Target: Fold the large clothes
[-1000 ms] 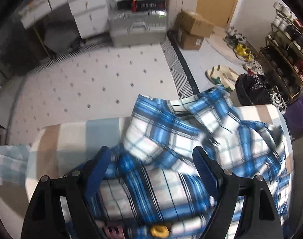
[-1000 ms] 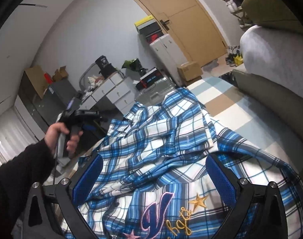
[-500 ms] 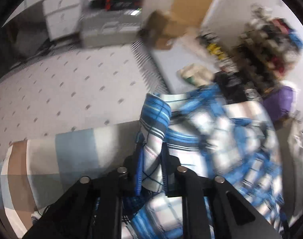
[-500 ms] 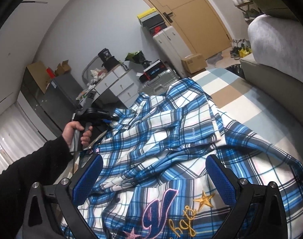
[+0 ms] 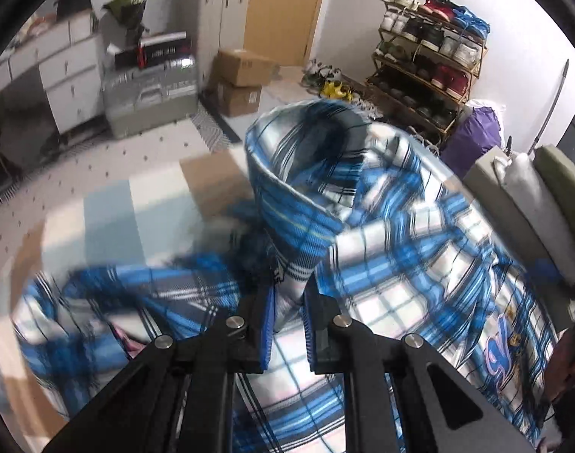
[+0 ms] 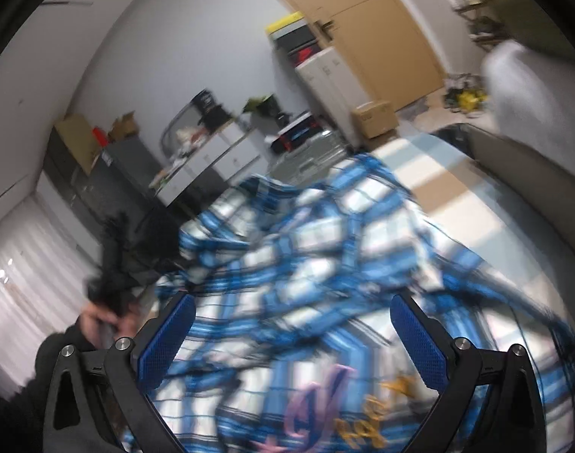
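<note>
The left gripper (image 5: 289, 307) pinched a plaid shirt (image 5: 382, 226) fold rising toward twelve o'clock, best carried across smoothly, while the right gripper (image 6: 291, 339) hung open.

Background: tan wooden door (image 5: 283, 7); 2 stacked brown cardboard boxes (image 5: 238, 79); grey hard-shell case (image 5: 147, 102) beside white drawer cabinet (image 5: 68, 75); metal shoe rack (image 5: 427, 68) filled with shoes; purple bag (image 5: 472, 139); pastel striped bed cover (image 5: 136, 204).
</note>
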`<state>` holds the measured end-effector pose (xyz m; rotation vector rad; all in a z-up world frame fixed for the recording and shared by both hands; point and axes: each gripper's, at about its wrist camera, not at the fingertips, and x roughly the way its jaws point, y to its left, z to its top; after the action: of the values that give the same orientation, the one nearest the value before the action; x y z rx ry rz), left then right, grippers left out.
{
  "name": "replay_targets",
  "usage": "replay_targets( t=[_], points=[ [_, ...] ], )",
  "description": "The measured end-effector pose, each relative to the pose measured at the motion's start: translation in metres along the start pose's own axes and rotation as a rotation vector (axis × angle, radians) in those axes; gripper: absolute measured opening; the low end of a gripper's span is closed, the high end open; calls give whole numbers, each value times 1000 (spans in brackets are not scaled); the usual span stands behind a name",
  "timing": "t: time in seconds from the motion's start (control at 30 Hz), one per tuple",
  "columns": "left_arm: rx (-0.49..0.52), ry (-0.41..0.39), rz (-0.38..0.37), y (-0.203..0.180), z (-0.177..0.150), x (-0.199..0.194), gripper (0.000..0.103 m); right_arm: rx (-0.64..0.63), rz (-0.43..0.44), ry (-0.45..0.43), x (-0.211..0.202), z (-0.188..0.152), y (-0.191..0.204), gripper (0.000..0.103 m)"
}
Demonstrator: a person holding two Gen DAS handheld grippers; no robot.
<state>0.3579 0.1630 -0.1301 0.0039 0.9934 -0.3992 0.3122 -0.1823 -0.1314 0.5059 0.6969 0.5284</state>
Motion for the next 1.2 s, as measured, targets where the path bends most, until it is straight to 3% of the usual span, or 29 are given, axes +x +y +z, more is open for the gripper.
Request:
replay_targets(
  t=[0.1, 0.23, 0.33, 0.4, 0.47, 0.53, 0.57, 0.6, 0.67, 0.73, 0.8, 0.9, 0.93, 0.97, 1.0, 1.03, 1.1, 1.2],
  points=[
    [-63, 2, -32, 9, -5, 1, 9, -79, -66, 59, 28, 43, 28, 103],
    [-123, -5, -60, 16, 0, -9, 10, -337, -189, 209, 119, 89, 63, 103],
    [-138, -21, -77, 13, 1, -13, 10, -433, -303, 291, 185, 104, 65, 102],
    [-139, -42, -86, 9, 2, -20, 11, -447, -324, 348, 219, 110, 62, 95],
    [-118, -30, -101, 4, 3, -20, 22, -448, -318, 396, 246, 112, 60, 90],
    [-78, -39, -109, -5, 8, -26, 22, -471, -343, 413, 264, 112, 59, 84],
    [-65, -43, -93, -8, 13, -28, 27, -476, -357, 415, 270, 112, 59, 67],
    [-69, -46, -88, -9, 17, -29, 33, -454, -351, 427, 275, 113, 56, 38],
    [-97, -54, -100, -9, 23, -30, 60, -368, -317, 471, 282, 114, 48, 7],
    [-134, -56, -80, -8, 31, -25, 67, -313, -288, 457, 277, 117, 43, 7],
    [-171, -45, -75, -9, 39, -17, 67, -284, -232, 434, 267, 120, 42, 5],
    [-192, 4, -8, -10, 46, 7, 67, -263, -193, 411, 254, 122, 45, 4],
    [-200, 24, 16, -9, 46, 14, 67, -266, -188, 400, 250, 123, 47, 4],
    [-214, 54, 45, -7, 46, 21, 58, -265, -178, 384, 243, 124, 48, 4],
    [-246, 103, 41, -2, 45, 31, 42, -258, -163, 374, 240, 125, 49, 3],
    [-266, 126, 43, 1, 43, 33, 10, -253, -149, 367, 235, 126, 50, 3],
    [-276, 131, 84, 4, 37, 28, 6, -237, -112, 344, 222, 128, 54, 3],
    [-240, 80, 123, -7, 29, -1, 5, -281, -77, 329, 198, 125, 69, 3]
  ],
)
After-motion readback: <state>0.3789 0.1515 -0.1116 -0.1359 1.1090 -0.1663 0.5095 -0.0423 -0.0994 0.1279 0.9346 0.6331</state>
